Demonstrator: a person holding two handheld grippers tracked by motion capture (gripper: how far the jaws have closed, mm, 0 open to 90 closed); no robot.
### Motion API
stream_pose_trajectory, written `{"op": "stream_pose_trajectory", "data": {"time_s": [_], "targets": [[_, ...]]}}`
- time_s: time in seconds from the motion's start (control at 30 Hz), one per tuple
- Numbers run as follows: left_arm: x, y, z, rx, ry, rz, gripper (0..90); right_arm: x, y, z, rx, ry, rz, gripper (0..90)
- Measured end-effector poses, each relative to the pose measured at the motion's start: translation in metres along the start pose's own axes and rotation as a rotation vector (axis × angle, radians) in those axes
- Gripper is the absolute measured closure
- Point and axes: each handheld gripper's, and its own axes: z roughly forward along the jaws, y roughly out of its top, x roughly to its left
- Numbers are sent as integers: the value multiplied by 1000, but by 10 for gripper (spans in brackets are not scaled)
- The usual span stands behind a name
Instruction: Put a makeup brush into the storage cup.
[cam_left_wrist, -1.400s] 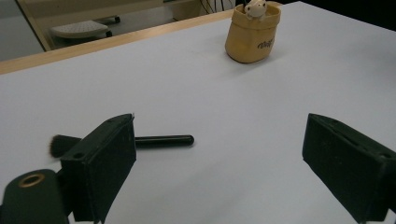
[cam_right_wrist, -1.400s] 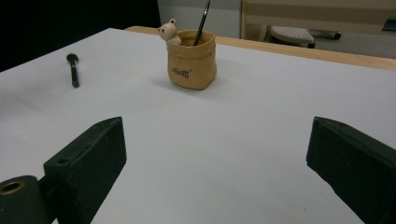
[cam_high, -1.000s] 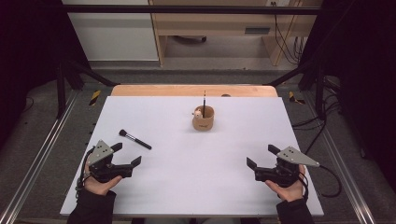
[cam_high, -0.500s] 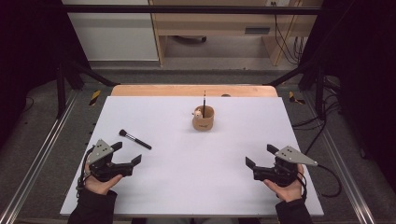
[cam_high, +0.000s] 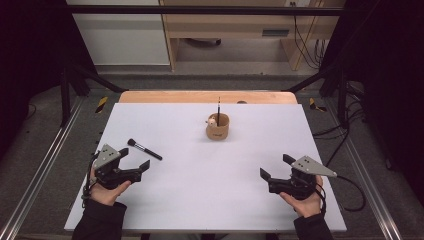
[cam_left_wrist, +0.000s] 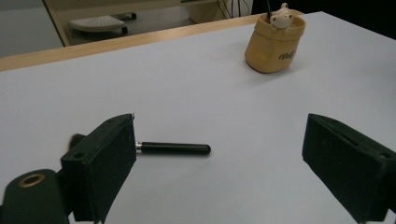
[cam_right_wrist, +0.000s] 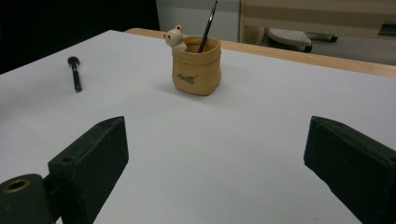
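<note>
A tan pot (cam_high: 218, 128) with a small bear figure stands at the middle back of the white table (cam_high: 210, 200), and a thin dark brush (cam_high: 218, 106) stands upright in it. A black makeup brush (cam_high: 144, 148) lies flat at the left. My left gripper (cam_high: 135, 159) is open just in front of that brush, apart from it. In the left gripper view the brush handle (cam_left_wrist: 175, 149) lies beyond the left jaw, which hides the bristle end, and the pot (cam_left_wrist: 275, 46) is far right. My right gripper (cam_high: 276, 166) is open and empty at the front right, facing the pot (cam_right_wrist: 196, 67).
A wooden strip (cam_high: 150, 96) runs along the table's far edge. Metal frame rails (cam_high: 47, 165) flank both sides, and cables (cam_high: 350, 185) trail off to the right. Furniture stands on the floor beyond the table.
Both grippers have shifted only very slightly, the right one a touch to the left. The brush and the pot have not moved.
</note>
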Motion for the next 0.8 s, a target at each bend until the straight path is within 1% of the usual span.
{"op": "stream_pose_trajectory", "data": {"time_s": [0.07, 0.17, 0.27, 0.33, 0.53, 0.8], "targets": [[1, 1, 2, 2, 8, -5, 90, 1, 0, 0, 2, 2, 2, 71], [2, 4, 6, 11, 16, 0, 90, 2, 0, 1, 4, 1, 6, 71], [4, 7, 10, 21, 26, -2, 90, 2, 1, 1, 3, 3, 2, 71], [5, 7, 13, 25, 30, -14, 90, 2, 1, 1, 2, 4, -1, 71], [6, 7, 24, 47, 41, -16, 90, 2, 2, 1, 1, 6, 1, 71], [7, 7, 36, 58, 54, -37, 92, 2, 2, 1, -4, 5, 7, 68]]}}
